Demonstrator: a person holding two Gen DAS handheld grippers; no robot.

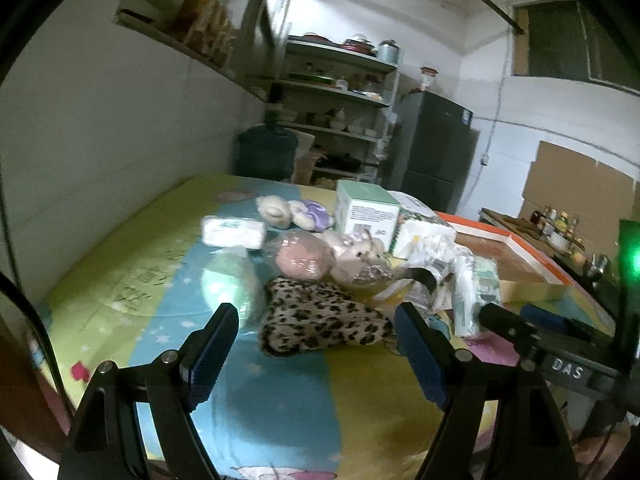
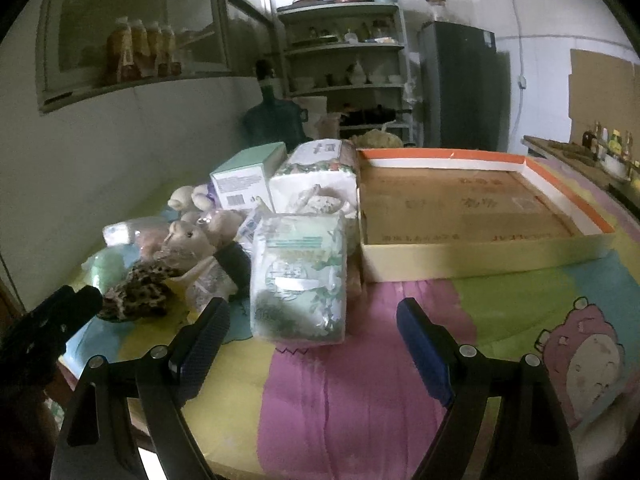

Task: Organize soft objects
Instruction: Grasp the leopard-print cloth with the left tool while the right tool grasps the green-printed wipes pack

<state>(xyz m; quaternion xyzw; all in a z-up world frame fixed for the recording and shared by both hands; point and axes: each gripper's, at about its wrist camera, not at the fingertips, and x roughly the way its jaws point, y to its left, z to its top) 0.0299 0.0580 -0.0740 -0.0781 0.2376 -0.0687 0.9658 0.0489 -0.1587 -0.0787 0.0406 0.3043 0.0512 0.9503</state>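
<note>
A heap of soft things lies on the left half of the desk [image 2: 360, 380], which is covered with a bright cartoon-print cloth of green, blue, yellow and pink patches. Nearest the left tongs [image 1: 316, 344] is a leopard-print plush pouch [image 1: 320, 320], lying flat on the cloth in line with the gap between the two blue-padded fingers. Just behind it sit a pinkish soft item in clear wrapping [image 1: 304, 258] and a pale plush animal toy [image 1: 360, 258], touching each other. Farther back lie a cream and purple plush toy [image 1: 294, 212] and, to its left, a small white pack of tissues [image 1: 234, 232]. A mint-green and white cardboard carton [image 1: 366, 212] stands upright behind the toys, beside a large white plastic-wrapped bundle [image 2: 316, 188].

Before the right tongs [image 2: 312, 344] a green-and-white floral plastic pack [image 2: 300, 276] stands upright, left of centre in the gap. To its right, touching or nearly so, lies a shallow flat cardboard box with an orange-and-white rim [image 2: 480, 248], its brown floor bare.

Both pairs of tongs are released, fingers spread wide, grasping nothing, and hang just above the cloth. Behind the desk stand a shelf rack of dishes [image 2: 348, 52], a dark refrigerator [image 2: 460, 84] and a blue water jug [image 1: 266, 152].
</note>
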